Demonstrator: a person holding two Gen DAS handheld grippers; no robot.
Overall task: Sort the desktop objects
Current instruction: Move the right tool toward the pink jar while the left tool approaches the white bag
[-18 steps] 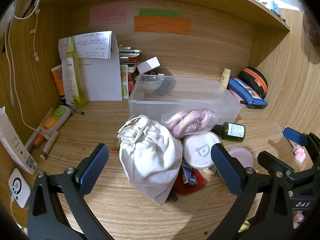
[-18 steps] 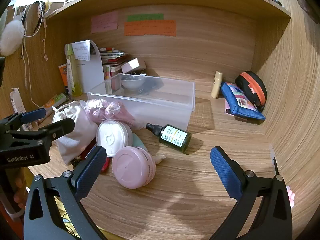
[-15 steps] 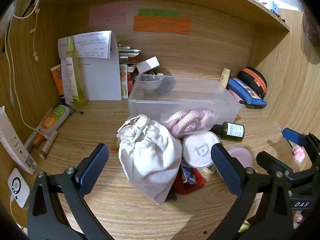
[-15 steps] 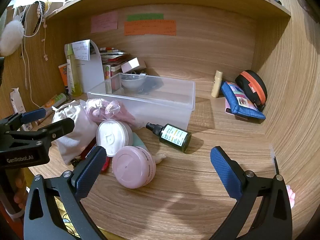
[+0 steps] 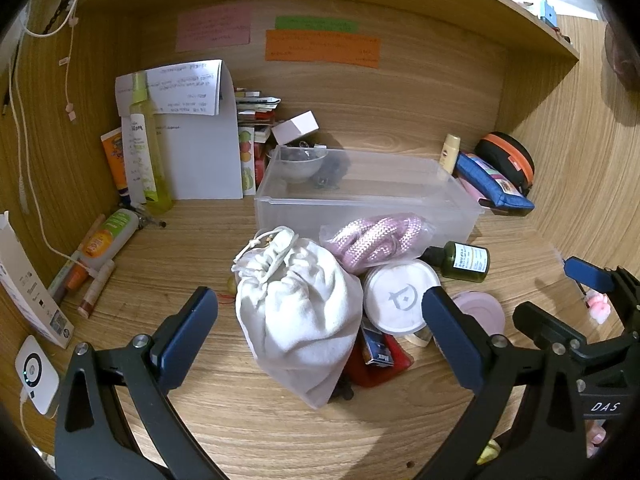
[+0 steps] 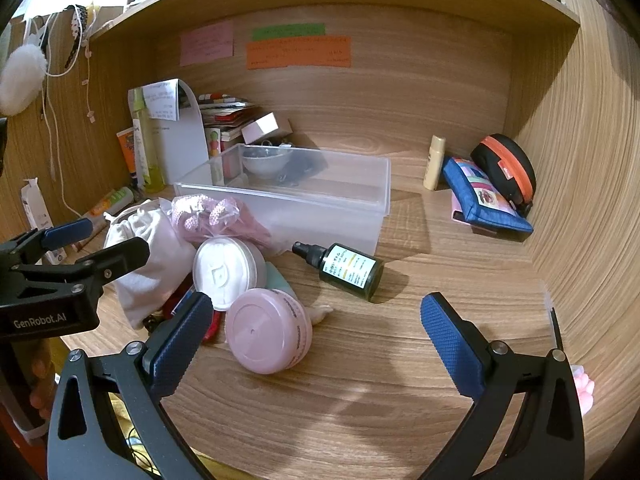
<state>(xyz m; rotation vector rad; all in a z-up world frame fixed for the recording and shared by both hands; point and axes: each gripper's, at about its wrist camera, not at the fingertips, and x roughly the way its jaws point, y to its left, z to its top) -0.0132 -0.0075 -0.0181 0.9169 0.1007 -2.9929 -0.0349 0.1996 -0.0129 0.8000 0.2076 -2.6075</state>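
Note:
A clear plastic bin [image 5: 404, 204] [image 6: 320, 208] stands mid-desk with a small bowl [image 5: 298, 162] in its far left corner. In front of it lies a pile: a white drawstring pouch [image 5: 296, 312] [image 6: 148, 256], a bagged pink rope [image 5: 376, 236] [image 6: 216, 216], a white round jar [image 5: 400, 296] [image 6: 224, 268], a pink round jar [image 6: 268, 328] [image 5: 484, 312] and a dark green spray bottle [image 6: 348, 270] [image 5: 464, 260]. My left gripper [image 5: 320, 324] is open, its fingers either side of the pouch. My right gripper [image 6: 316, 332] is open and empty, near the pink jar.
A tall yellow bottle [image 5: 144, 148], papers and books stand at the back left. Tubes [image 5: 108, 236] lie by the left wall. A blue pouch [image 6: 488, 204], an orange-trimmed black case [image 6: 508, 168] and a small cream tube [image 6: 434, 162] sit at the back right.
Both views have shifted very slightly. Nothing on the desk has moved and both grippers stay open.

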